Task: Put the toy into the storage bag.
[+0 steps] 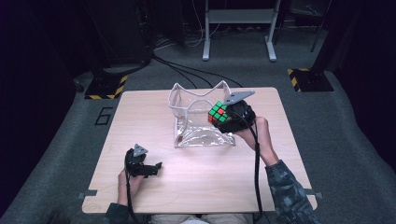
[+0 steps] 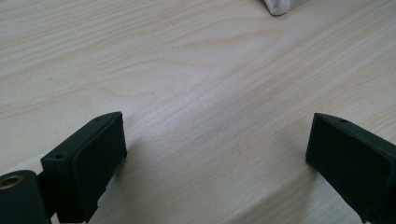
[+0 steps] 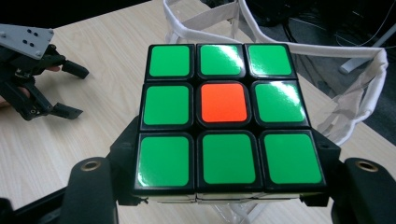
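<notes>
The right gripper [image 1: 223,116] sits right of centre in the high view, its jaws closed on a puzzle cube [image 1: 217,112] that it holds up at the open top of a clear pouch [image 1: 204,135]. In the right gripper view the cube [image 3: 224,119] takes up the middle of the frame, clamped at its lower sides between the two black jaws; the face toward the camera is green all round with one orange-red square in the centre. Behind the cube, toward the upper right of that frame, run the white fabric edges of the pouch [image 3: 359,88].

The left gripper [image 1: 156,168] lies low in the lower left of the high view, held in the person's left hand [image 1: 127,181], with its jaws spread and nothing between them. The left gripper view confirms this: the two black jaws stand far apart at the bottom corners with bare wood between them, and a white corner of the pouch [image 2: 280,5] peeks in at the top edge. The same gripper appears at the upper left of the right gripper view [image 3: 70,91], well apart from the cube.

Both grippers work over a pale wooden table [image 1: 140,121], which stands on a grey carpeted floor [image 1: 60,140]. The pouch stands upright in the upper middle of the tabletop.
</notes>
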`<state>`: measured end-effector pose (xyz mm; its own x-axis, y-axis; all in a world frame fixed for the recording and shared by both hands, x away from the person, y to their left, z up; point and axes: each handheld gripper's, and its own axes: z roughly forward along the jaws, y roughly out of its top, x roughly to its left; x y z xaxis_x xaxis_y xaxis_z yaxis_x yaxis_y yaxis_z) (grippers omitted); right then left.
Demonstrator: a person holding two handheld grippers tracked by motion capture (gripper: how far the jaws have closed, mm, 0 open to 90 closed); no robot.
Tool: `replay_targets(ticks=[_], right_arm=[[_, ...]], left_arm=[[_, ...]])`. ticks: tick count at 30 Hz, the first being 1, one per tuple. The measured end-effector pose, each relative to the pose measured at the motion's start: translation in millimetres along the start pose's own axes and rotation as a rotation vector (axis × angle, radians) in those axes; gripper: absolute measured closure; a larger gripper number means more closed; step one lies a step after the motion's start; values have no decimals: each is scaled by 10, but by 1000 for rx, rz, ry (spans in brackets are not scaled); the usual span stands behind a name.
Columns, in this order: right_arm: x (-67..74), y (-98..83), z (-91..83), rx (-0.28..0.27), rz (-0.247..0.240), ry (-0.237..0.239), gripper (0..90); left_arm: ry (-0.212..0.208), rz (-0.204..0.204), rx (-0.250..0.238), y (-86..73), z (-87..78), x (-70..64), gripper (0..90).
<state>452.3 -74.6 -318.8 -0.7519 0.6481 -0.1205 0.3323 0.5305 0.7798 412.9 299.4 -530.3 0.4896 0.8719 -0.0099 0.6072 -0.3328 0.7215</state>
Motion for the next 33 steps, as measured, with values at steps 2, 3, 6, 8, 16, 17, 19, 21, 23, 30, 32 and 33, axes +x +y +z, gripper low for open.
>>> replay_targets(ticks=[2, 3, 6, 8, 16, 17, 19, 21, 23, 30, 32, 33], right_arm=[[-22, 21, -5, 1, -3, -3, 332], [-32, 32, -4, -1, 0, -3, 331], [-69, 59, -5, -4, 3, -12, 331], [-95, 76, -9, -1, 3, -14, 331], [-170, 147, -26, 2, 18, -32, 332], [-180, 156, -26, 1, 18, -34, 332], [-201, 177, -25, 2, 19, -36, 331], [-223, 200, -23, 6, 11, -38, 331], [-226, 224, -20, 6, 17, -42, 331], [-272, 281, 5, 10, 18, -48, 332], [-293, 299, 16, 14, 18, -51, 331], [-304, 309, 19, 16, 17, -52, 331]], left_arm=[[0, 0, 0, 0, 0, 0, 46], [0, 0, 0, 0, 0, 0, 47], [0, 0, 0, 0, 0, 0, 47], [0, 0, 0, 0, 0, 0, 47], [0, 0, 0, 0, 0, 0, 46], [0, 0, 0, 0, 0, 0, 46], [0, 0, 0, 0, 0, 0, 46], [0, 0, 0, 0, 0, 0, 46], [0, 0, 0, 0, 0, 0, 47], [0, 0, 0, 0, 0, 0, 47], [0, 0, 0, 0, 0, -1, 47], [0, 0, 0, 0, 0, -1, 46]])
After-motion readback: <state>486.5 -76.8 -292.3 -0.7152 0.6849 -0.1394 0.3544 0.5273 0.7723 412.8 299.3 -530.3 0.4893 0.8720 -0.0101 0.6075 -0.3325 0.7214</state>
